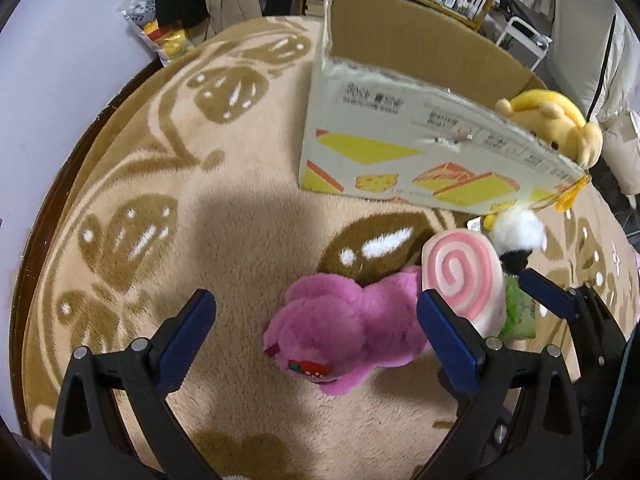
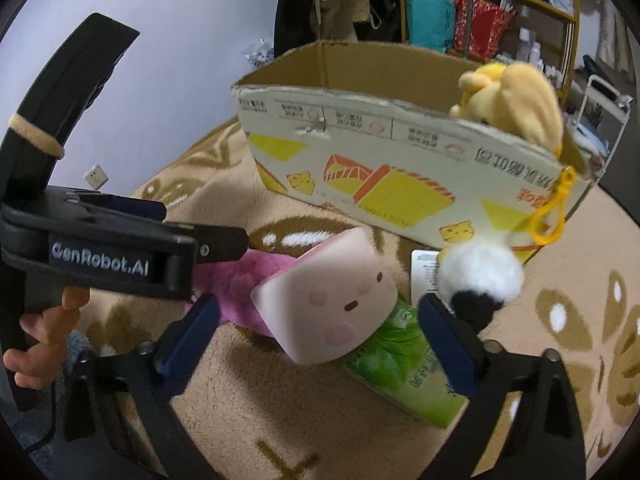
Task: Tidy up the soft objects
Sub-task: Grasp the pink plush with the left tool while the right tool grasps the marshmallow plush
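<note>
— Where do the soft toys lie?
— On the rug [image 1: 240, 220], before the cardboard box [image 1: 400, 152]: purple plush [image 1: 340, 332], swirl squishy [image 2: 332, 300], panda [image 2: 480, 276]. A yellow plush [image 2: 516, 96] sits inside the box (at its corner).
— The jaws?
— Left gripper [image 1: 316, 320] spread wide over the purple plush; right gripper [image 2: 320, 328] released, straddling the squishy.

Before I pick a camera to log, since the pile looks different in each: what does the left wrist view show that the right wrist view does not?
Only the left wrist view shows the pink spiral face of the pink squishy block and the fluffy magenta plush's strawberry patch.

Only the right wrist view shows the block's little face and the hand holding the left tool.

Both show the open cardboard box, yellow bear plush, white-and-black pompom and green packet.
</note>
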The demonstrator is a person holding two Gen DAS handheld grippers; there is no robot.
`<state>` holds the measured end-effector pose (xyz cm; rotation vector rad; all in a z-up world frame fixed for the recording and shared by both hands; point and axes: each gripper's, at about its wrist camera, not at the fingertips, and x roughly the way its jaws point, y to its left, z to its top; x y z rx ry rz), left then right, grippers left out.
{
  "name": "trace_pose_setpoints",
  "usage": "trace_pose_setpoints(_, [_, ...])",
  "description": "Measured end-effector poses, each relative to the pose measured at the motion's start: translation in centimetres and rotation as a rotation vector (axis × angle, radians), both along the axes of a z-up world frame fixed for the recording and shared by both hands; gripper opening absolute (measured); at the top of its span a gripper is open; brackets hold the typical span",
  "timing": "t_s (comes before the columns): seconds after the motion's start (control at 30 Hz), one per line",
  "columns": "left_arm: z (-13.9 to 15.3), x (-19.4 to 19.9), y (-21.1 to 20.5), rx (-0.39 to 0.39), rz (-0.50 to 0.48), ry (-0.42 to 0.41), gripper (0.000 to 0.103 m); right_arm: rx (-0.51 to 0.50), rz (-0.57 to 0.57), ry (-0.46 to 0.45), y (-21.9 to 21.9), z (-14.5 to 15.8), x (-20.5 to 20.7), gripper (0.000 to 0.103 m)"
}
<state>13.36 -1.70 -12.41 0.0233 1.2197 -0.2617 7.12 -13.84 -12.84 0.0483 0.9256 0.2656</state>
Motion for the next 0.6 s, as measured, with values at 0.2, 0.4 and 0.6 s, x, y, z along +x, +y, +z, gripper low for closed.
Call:
trace_pose_setpoints(0.2, [-1.3, 0.2, -0.3, 0.011, -0.010, 0.051, 0.100, -0.018, 0.013, 0.052, 0.3, -1.4, 0.8, 0.079])
trace_pose_setpoints(0.4, [-2.3, 0.3, 0.3, -0.068, 0.011, 0.104, 0.092, -0.026, 0.027, 0.051, 0.4, -1.4, 0.7, 0.063])
trace_pose_setpoints(0.6, [-3.2, 0.5, 0.7, -0.166, 0.028, 0.158, 0.081, -0.031, 0.027, 0.055, 0.0, -1.1, 0.3, 0.053])
